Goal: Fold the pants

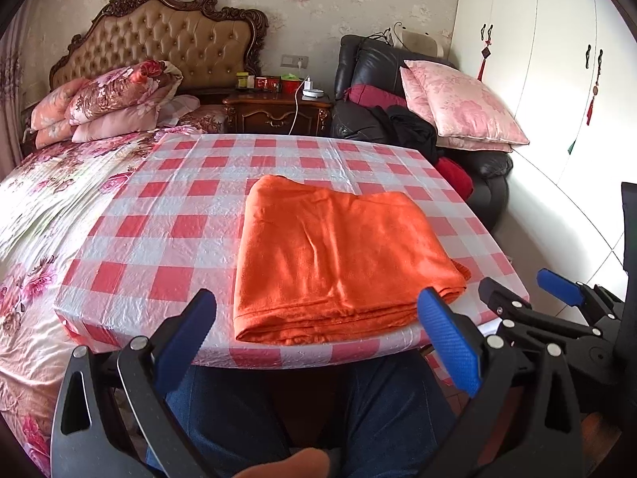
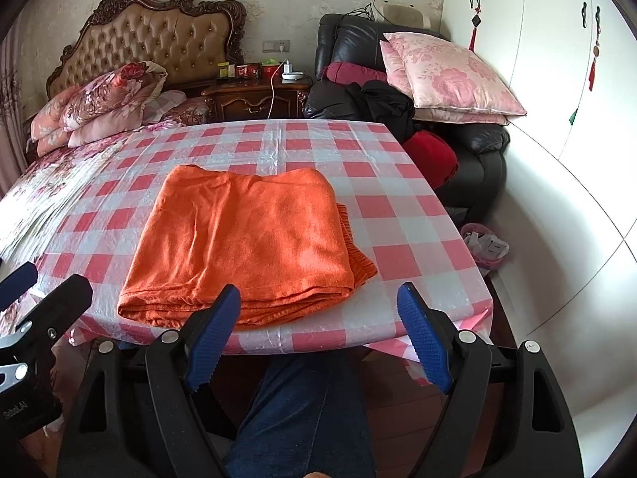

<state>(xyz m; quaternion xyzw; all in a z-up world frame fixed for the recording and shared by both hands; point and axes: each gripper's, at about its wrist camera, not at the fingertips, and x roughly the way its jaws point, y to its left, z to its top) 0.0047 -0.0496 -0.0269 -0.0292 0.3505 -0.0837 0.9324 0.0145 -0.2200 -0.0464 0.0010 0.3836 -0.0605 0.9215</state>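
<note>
The orange pants [image 1: 342, 255] lie folded into a thick rectangle on the red-and-white checked table [image 1: 159, 215], near its front edge. They also show in the right wrist view [image 2: 247, 239], with a ribbed waistband edge sticking out on the right. My left gripper [image 1: 318, 310] is open and empty, held off the table's front edge just short of the pants. My right gripper [image 2: 318, 306] is open and empty, also just in front of the table edge. The right gripper shows at the right of the left wrist view [image 1: 557, 290].
A bed with floral bedding [image 1: 47, 207] lies to the left of the table. A black armchair [image 1: 477, 159] with pink pillows and clothes stands behind right. White wardrobe doors [image 1: 557, 79] line the right wall. The person's legs in jeans [image 2: 310, 410] are under the table edge.
</note>
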